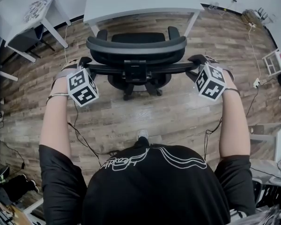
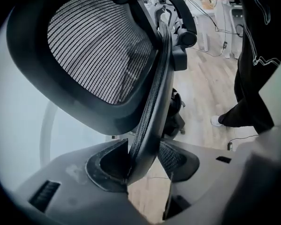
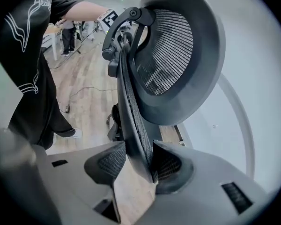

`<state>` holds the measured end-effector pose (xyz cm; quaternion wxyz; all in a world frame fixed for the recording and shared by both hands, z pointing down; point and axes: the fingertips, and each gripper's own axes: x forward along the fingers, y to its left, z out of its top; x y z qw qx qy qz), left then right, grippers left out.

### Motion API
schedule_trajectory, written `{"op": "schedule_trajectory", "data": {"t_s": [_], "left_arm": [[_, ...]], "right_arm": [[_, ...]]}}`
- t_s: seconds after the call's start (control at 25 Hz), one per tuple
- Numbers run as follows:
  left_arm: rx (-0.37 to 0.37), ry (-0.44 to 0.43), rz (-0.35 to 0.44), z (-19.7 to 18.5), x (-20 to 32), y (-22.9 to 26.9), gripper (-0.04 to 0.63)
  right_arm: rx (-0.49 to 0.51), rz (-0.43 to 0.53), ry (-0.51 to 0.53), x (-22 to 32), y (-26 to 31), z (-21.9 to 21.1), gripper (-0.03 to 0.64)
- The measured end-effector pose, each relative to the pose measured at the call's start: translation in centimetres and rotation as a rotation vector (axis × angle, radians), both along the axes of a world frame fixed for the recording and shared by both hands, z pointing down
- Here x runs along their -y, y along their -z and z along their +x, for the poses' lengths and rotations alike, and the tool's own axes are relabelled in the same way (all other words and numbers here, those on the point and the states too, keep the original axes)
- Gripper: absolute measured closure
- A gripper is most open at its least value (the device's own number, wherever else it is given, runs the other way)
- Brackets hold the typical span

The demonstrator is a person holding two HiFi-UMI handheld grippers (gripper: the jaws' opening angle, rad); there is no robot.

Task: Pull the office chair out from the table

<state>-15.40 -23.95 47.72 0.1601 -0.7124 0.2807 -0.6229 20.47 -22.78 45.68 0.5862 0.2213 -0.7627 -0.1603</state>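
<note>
Though head view hides grip, left tongs [image 2: 143, 165], right tongs [image 3: 138, 165], seemingly clamping chair backrest [image 2: 155, 97]

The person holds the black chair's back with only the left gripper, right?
Not only the left: the right gripper holds it too. The right gripper view shows the edge of the chair's back between its jaws, just as the left gripper has the other edge.

bright, even overhead light, soft shadows; fisheye bending and dark corners, with the near fingers [image 2: 70, 191] slightly blurred.
</note>
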Motion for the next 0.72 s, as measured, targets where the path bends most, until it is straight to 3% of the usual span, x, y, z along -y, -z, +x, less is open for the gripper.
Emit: {"op": "schedule_trajectory", "data": {"t_s": [0.72], "left_arm": [[-0.04,0.052,0.087,2.1,-15.9,-1.3,0.397]], "right_arm": [[0.045,0.049,0.041,-14.8,-1.7,2.0,0.411]]}}
